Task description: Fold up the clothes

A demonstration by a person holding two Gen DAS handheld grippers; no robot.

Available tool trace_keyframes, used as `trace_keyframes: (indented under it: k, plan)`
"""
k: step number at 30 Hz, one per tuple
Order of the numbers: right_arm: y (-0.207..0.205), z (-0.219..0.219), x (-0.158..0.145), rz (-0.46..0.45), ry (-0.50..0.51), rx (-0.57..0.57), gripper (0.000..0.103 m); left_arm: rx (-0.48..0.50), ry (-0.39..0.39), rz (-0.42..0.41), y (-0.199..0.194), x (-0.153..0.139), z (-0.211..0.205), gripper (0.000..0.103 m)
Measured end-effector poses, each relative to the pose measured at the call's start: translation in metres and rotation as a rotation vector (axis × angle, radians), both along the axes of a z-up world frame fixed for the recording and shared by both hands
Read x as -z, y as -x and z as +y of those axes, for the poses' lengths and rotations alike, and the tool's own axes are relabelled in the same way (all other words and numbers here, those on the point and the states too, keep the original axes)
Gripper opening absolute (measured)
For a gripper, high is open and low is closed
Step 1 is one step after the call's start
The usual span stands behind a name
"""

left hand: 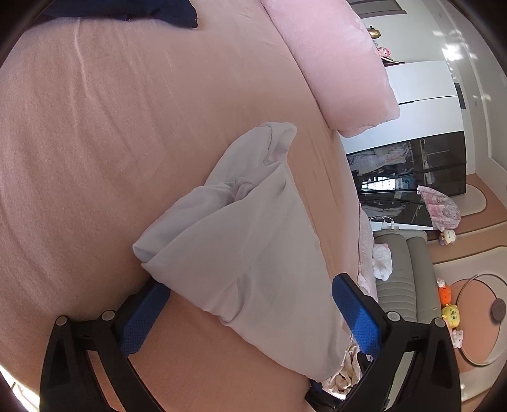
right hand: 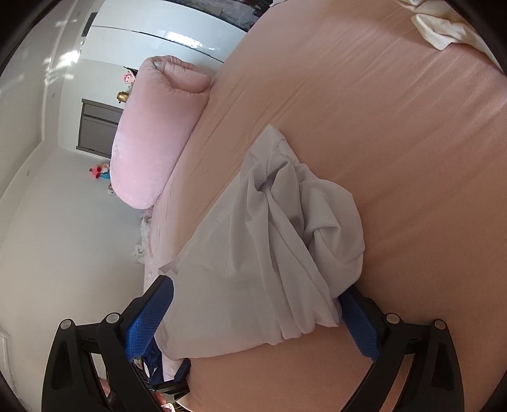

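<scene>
On a peach-pink bed sheet (left hand: pixel 111 142), a pale grey garment (left hand: pixel 240 228) lies bunched at the centre of the left wrist view, running from lower right up to the middle of the frame. The left gripper (left hand: pixel 250 304) stands with its blue-padded jaws spread wide at the bottom of the frame, the cloth lying loose between them and unclamped. A dark blue garment (left hand: pixel 152 12) sits at the upper left, a pink pillow (left hand: pixel 336 63) at the upper right. In the right wrist view, the pillow (right hand: pixel 152 139) lies at left and the garment (right hand: pixel 279 241) fills the centre; the right gripper (right hand: pixel 256 307) frames its near end, jaws likewise wide apart, pinching nothing. A cream cloth (right hand: pixel 443 28) lies at the upper right
</scene>
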State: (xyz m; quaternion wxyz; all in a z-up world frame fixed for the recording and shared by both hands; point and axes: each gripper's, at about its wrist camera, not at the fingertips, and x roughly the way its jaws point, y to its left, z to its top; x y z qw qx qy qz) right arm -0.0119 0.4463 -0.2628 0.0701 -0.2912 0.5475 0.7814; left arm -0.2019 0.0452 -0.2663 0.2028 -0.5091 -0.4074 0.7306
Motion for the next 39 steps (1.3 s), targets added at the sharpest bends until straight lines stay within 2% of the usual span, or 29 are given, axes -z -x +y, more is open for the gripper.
trace_keyframes:
  k: [6, 10, 13, 16, 17, 19, 20, 21, 22, 24, 25, 28, 34, 36, 39]
  plan:
    - [0.016, 0.006, 0.005, -0.013, 0.028, 0.008, 0.103, 0.013, 0.019, -0.003, 0.016, 0.000, 0.008, 0.103]
    - [0.029, 0.009, 0.005, -0.067, 0.011, 0.004, 0.103, 0.003, 0.015, -0.042, 0.032, 0.003, 0.012, 0.103]
    - [0.027, 0.011, 0.006, -0.066, -0.007, 0.022, 0.103, 0.006, 0.009, -0.073, 0.038, 0.005, 0.012, 0.103]
    - [0.023, 0.010, 0.007, -0.064, -0.031, 0.031, 0.096, 0.013, -0.010, -0.048, 0.032, 0.006, 0.008, 0.103]
    - [0.020, 0.010, 0.008, -0.076, -0.046, 0.028, 0.094, 0.014, 0.003, -0.032, 0.028, 0.005, 0.008, 0.100]
    - [0.017, 0.011, 0.008, -0.109, -0.087, 0.023, 0.076, 0.015, 0.070, -0.004, 0.022, 0.002, 0.011, 0.089]
    - [0.016, 0.011, 0.009, -0.126, -0.104, 0.022, 0.070, 0.018, 0.111, 0.012, 0.018, 0.000, 0.014, 0.083]
    - [0.014, 0.014, 0.012, -0.136, -0.106, 0.029, 0.053, 0.023, 0.157, 0.030, 0.015, -0.002, 0.016, 0.075]
    - [0.011, 0.017, 0.015, -0.142, -0.101, 0.036, 0.042, 0.032, 0.206, 0.049, 0.012, -0.004, 0.019, 0.071]
    - [0.005, 0.024, 0.021, -0.125, -0.049, 0.041, 0.038, 0.060, 0.315, 0.093, 0.007, -0.008, 0.027, 0.055]
    - [0.002, 0.026, 0.023, -0.118, -0.034, 0.040, 0.035, 0.073, 0.349, 0.108, 0.006, -0.009, 0.030, 0.053]
    - [0.004, 0.022, 0.019, -0.126, -0.086, 0.016, 0.035, 0.109, 0.447, 0.152, 0.003, -0.013, 0.037, 0.045]
    - [0.012, 0.012, 0.010, -0.149, -0.168, 0.010, 0.033, 0.115, 0.542, 0.195, -0.005, -0.020, 0.038, 0.026]
    - [0.016, 0.008, 0.003, -0.175, -0.224, -0.012, 0.029, 0.111, 0.549, 0.217, -0.009, -0.021, 0.037, 0.020]
    - [0.021, -0.005, -0.009, -0.202, -0.338, -0.036, 0.025, 0.111, 0.566, 0.243, -0.014, -0.025, 0.033, 0.018]
